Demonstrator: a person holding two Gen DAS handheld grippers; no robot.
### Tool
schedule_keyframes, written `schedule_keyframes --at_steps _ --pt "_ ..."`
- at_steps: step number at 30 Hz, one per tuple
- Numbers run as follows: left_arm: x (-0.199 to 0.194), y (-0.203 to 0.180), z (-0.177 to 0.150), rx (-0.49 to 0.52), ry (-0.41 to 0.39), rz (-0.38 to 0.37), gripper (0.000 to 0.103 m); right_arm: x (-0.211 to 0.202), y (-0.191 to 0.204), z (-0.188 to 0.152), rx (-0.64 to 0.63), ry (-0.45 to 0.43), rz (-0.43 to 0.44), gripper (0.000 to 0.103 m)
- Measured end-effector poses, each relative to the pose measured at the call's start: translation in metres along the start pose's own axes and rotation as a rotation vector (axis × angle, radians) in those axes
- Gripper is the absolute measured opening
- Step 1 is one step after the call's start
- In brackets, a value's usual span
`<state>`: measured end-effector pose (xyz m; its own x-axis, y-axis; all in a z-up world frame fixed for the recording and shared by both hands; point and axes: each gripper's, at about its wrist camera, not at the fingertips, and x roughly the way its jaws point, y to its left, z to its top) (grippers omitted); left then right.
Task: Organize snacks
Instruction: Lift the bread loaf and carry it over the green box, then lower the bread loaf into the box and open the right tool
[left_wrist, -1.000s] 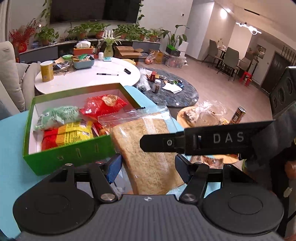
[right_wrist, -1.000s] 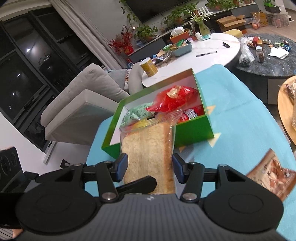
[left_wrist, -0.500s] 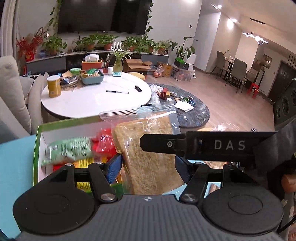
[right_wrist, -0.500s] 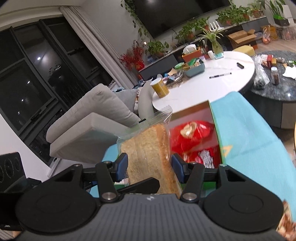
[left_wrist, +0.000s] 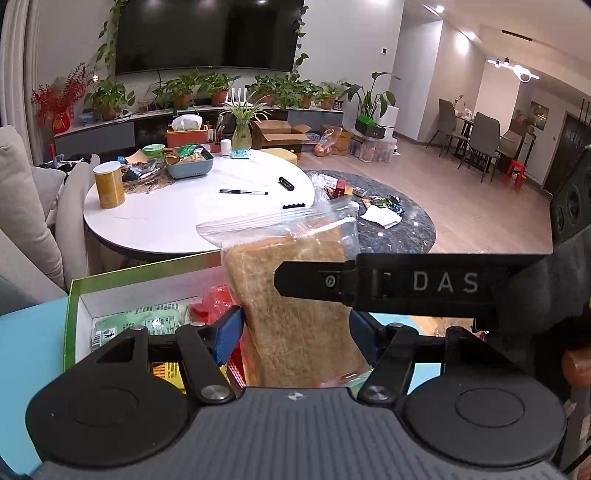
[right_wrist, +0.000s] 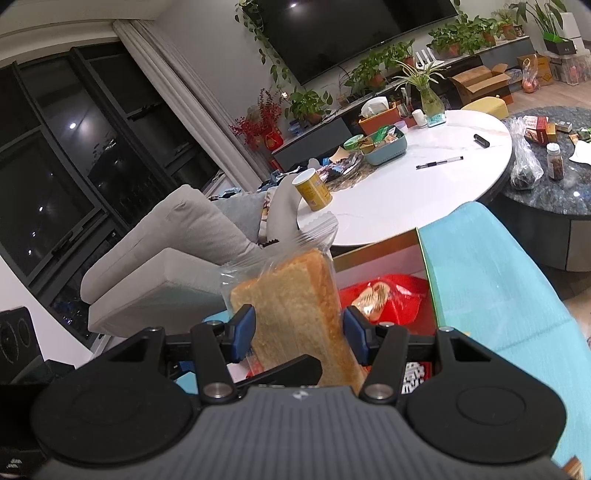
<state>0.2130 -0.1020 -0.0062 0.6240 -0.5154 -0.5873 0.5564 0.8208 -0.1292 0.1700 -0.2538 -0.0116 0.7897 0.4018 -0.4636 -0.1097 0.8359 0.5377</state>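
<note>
Both the left gripper (left_wrist: 295, 332) and right gripper (right_wrist: 299, 332) clamp the bagged bread (left_wrist: 295, 306) at frame centre, above the box (left_wrist: 74, 325). Only the left view shows green packets (left_wrist: 147, 325); only the right shows the red bag (right_wrist: 384, 299).

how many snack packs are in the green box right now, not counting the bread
3 show: a green pack at the left, a yellow one nearer, a red one at the right. The bread may hide more.
</note>
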Motion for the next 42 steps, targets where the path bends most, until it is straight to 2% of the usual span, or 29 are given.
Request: schedule_keyframes --at_steps 10,22,32,35,42 --pt "0.03 0.008 0.0 -0.036 -0.019 0.004 0.06 0.015 -0.014 0.001 -0.004 -0.047 -0.013 0.05" --pt "0.048 0.007 -0.014 -0.035 0.068 0.001 0.06 0.035 -0.029 -0.007 0.049 0.042 -0.061 0.051" --pt "0.05 0.002 -0.02 -0.023 0.08 0.002 0.063 0.035 -0.032 -0.013 0.061 0.056 -0.081 0.051" --pt "0.05 -0.001 -0.021 -0.024 0.083 -0.002 0.067 0.036 -0.033 -0.011 0.069 0.06 -0.086 0.051" --pt "0.046 0.004 -0.025 -0.069 0.106 -0.024 0.069 0.024 -0.031 -0.011 0.045 -0.007 -0.134 0.052"
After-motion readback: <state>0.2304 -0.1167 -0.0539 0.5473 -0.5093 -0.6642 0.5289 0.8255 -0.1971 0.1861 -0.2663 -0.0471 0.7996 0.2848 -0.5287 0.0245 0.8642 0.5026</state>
